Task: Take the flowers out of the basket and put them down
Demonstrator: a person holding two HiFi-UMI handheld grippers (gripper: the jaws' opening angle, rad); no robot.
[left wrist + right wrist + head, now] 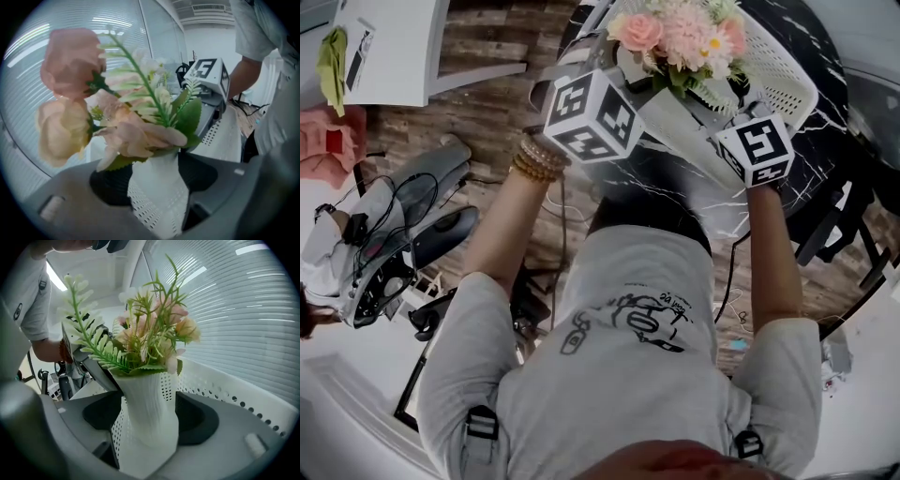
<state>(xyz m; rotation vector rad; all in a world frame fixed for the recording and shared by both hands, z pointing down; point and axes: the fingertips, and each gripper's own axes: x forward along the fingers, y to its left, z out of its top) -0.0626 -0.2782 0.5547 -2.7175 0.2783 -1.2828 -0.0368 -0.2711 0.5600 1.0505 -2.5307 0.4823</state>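
The left gripper [154, 187] squeezes the white holder [157, 208] from the left. The flowers [684, 37] stand upright in it, blooms on top, inside the basket [787, 75] on the bench [670, 183]. The right gripper [149, 423] squeezes the holder too.

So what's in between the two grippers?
The flowers in their white perforated vase stand between the left gripper and right gripper, as the head view shows.

Pink-and-cream flowers [680, 33], green leaves [93, 348], white perforated vase [147, 413] and basket [783, 75].
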